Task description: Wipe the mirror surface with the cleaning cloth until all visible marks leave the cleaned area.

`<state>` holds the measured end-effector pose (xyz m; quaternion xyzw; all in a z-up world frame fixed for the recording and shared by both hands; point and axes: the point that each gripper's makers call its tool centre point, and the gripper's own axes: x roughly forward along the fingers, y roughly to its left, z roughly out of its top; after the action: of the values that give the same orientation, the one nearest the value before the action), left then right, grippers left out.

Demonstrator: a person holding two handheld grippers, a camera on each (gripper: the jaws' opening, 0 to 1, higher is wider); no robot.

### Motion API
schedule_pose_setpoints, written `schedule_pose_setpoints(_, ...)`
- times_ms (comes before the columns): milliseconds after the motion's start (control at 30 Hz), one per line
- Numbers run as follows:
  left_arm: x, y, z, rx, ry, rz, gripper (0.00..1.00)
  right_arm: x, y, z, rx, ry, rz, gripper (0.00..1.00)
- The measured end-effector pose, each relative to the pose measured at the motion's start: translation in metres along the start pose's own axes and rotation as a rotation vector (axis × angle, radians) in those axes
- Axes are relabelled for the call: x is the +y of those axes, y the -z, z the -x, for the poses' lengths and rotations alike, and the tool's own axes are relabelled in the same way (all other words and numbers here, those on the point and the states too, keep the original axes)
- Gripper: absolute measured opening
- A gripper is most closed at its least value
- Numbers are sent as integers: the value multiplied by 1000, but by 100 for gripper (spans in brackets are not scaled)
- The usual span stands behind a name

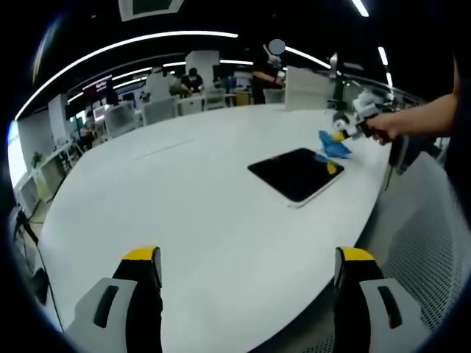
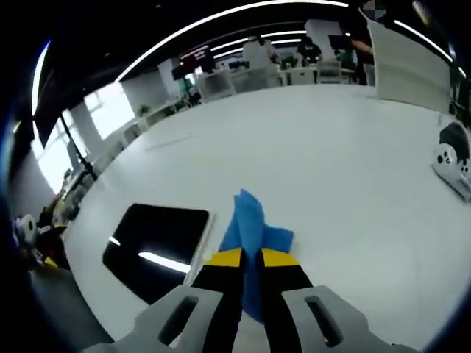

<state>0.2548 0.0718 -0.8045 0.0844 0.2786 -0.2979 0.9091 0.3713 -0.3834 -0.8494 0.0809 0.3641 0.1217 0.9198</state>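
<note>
The mirror (image 1: 296, 172) is a dark rectangular slab with a pale rim, flat on the white table (image 1: 184, 191). In the right gripper view the mirror (image 2: 158, 240) lies left of my jaws and reflects a ceiling light. A blue cleaning cloth (image 2: 254, 228) rests on the table just beyond the mirror's right edge. My right gripper (image 2: 251, 256) is shut on the near part of the cloth. The left gripper view shows that right gripper (image 1: 340, 135) with the cloth (image 1: 333, 144) at the mirror's far corner. My left gripper (image 1: 250, 259) stands open over bare table, well short of the mirror.
A white device with round parts (image 2: 452, 163) sits at the table's right side. A tall white board (image 2: 408, 66) stands at the far edge. The table's curved edge (image 1: 368, 220) runs close past the mirror. Desks, chairs and people fill the room behind.
</note>
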Motion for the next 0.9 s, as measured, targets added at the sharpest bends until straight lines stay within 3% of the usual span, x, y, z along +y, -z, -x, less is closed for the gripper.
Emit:
schedule_pose_setpoints(167,0,0,0,3,-1,-1,98,-6,11,-1,40,21,50,5)
schedule_pose_setpoints(367,0,0,0,3,-4,1,98,-10,10,-3,32,48,62,17)
schedule_pose_setpoints(433,1,0,0,1,-6,2,98,-5,9,-2,27,20,130,24)
schedule_pose_setpoints(500,1,0,0,-1,-6,4,98,6,5,1,5,-23,175,34)
schedule_pose_setpoints(567,2,0,0,-4,-7,6,98,9,-1,4,-27,-11,187,41)
schedule_pose_setpoints(767,3,-4,1,-22,-8,35,99,18,-13,16,-88,-16,187,44)
schedule_pose_setpoints(900,3,-4,1,-27,-10,44,99,24,-15,28,-137,-27,199,86)
